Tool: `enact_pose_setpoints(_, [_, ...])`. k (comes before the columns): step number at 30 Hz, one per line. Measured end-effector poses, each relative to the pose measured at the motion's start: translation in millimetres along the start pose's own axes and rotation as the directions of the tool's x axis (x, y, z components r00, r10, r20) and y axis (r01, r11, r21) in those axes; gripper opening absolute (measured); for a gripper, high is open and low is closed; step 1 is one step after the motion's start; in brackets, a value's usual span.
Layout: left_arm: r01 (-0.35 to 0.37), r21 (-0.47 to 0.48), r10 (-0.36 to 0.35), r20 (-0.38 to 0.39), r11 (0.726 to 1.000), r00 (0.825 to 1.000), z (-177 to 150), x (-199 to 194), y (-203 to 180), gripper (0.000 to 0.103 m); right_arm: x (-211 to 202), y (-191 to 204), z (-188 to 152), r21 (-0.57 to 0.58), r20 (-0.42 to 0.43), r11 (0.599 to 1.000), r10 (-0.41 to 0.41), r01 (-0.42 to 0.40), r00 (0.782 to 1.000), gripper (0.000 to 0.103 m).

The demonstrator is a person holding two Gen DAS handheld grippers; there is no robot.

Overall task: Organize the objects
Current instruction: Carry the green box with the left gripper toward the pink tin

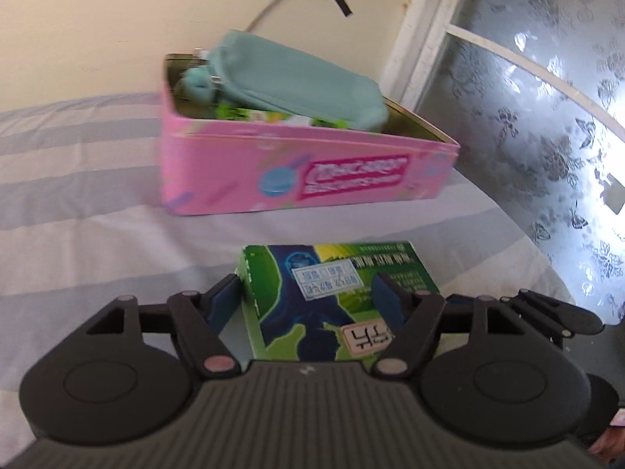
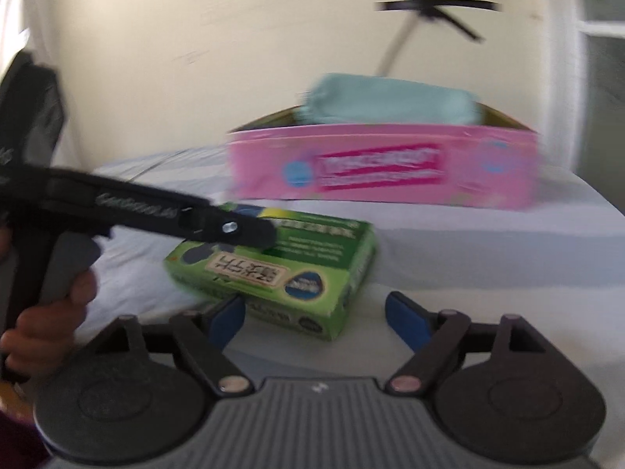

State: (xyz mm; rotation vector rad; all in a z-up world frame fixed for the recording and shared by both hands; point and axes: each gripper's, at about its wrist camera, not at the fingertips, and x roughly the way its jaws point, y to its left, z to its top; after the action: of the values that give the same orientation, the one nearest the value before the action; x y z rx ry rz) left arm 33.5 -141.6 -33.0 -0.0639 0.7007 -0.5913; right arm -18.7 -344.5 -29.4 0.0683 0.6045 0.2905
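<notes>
The left gripper (image 1: 306, 299) has its blue pads either side of a green box (image 1: 336, 297), one pad against the box's left edge and the other over its printed top face toward the right; the jaws look closed onto it, though whether the grip is firm cannot be told. In the right wrist view the box (image 2: 273, 269) appears to sit on the striped bed sheet (image 1: 78, 195), with the left gripper's arm reaching over its far left corner. The right gripper (image 2: 316, 314) hangs just near of the box, jaws wide apart and holding nothing; its left pad is close to the box's near edge.

Farther back stands an open pink tin (image 1: 297, 172), already carrying a teal pouch (image 1: 297, 82) that rises above the rim and leans across most of the opening, with green packets beneath it.

The likely aim is to get the box into the tin. The risks:
- The pads do not sit squarely on opposite sides, so the box could twist or slip out on lifting
- The pouch leaves little free opening, so the box may land on it and slide off
- The sheet is soft; a nudge could shift the tin
- The two grippers are close together and could knock each other
</notes>
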Motion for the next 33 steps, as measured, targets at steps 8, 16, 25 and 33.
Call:
enact_pose_setpoints(8, [-0.1,0.058,0.102,-0.032,0.993,0.994,11,-5,-12,0.08,-19,-24,-10,0.078,0.061,0.995,0.055,-0.06,0.997,0.083])
enact_pose_setpoints(16, [-0.208,0.135,0.214,-0.031,0.969,0.976,15,-11,-15,0.08,-7,-11,-2,0.036,0.031,0.998,0.043,-0.045,0.999,0.086])
enact_pose_setpoints(25, [-0.226,0.16,0.226,0.015,0.961,0.974,9,-14,-15,0.085,8,20,2,-0.081,-0.012,0.997,-0.011,0.01,1.0,0.09])
enact_pose_setpoints(33, [-0.17,0.115,0.172,-0.011,0.979,0.985,9,-15,-4,0.085,10,26,5,-0.111,-0.025,0.993,-0.049,0.046,0.998,0.095])
